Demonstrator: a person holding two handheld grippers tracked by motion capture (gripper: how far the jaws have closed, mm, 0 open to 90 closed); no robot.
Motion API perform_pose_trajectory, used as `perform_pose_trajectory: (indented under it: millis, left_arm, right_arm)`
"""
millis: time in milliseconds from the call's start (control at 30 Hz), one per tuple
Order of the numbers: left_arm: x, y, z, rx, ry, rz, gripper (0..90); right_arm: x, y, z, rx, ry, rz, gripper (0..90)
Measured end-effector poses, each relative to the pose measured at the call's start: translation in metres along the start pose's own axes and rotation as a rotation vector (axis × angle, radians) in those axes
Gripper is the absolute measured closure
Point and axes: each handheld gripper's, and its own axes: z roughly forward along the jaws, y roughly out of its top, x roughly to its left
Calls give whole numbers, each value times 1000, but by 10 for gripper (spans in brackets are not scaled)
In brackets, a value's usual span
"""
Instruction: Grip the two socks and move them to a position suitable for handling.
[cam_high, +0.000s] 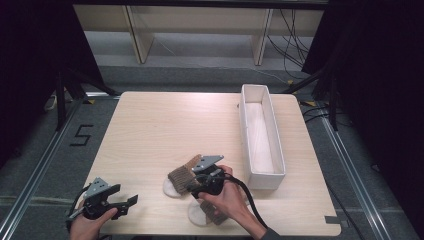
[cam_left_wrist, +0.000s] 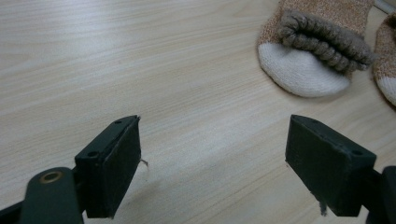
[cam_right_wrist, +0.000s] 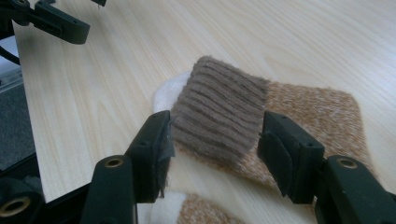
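Two tan knit socks with white toes lie near the table's front edge. The nearer-left sock (cam_high: 181, 176) (cam_left_wrist: 313, 51) is folded, its brown ribbed cuff (cam_right_wrist: 219, 109) lying on top. My right gripper (cam_high: 196, 181) (cam_right_wrist: 217, 130) hangs over it with one jaw on each side of that cuff; the cuff lies flat and unsqueezed. The second sock (cam_high: 207, 214) (cam_left_wrist: 387, 70) (cam_right_wrist: 201, 212) lies just in front, partly under the person's right hand. My left gripper (cam_high: 125, 196) (cam_left_wrist: 215, 130) (cam_right_wrist: 56, 21) rests at the front left, open wide over bare wood.
A long white box (cam_high: 261, 176) stands lengthwise on the right side of the wooden table (cam_high: 165, 125). Black curtains flank the table, and cables run on the floor at the back right.
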Motion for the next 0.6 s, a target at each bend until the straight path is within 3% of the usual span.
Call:
perform_pose_trajectory:
  millis: [67,100,133,167,267,333,367,467,600]
  left_arm:
    - [0,0,1,3,0,5,177]
    - [0,0,1,3,1,6,177]
    - [0,0,1,3,1,6,177]
    - [0,0,1,2,0,5,177]
    - [0,0,0,2,-3,5,179]
    - [0,0,0,0,-3,-4,179]
    - [0,0,0,0,-3,-1,179]
    - [0,0,0,-6,1,-6,182]
    - [1,0,0,4,-5,2,182]
  right_arm:
    - [3,2,6,7,6,-12,443]
    - [2,5,11,12,16,-49,446]
    - [2,5,11,12,16,-49,446]
    - [5,6,13,25,17,-17,446]
    - [6,12,22,34,27,-52,447]
    - [7,12,24,37,29,-48,447]
    - [7,13,28,32,24,-76,447]
    - [11,15,37,66,41,-53,435]
    - [12,16,44,78,49,-60,427]
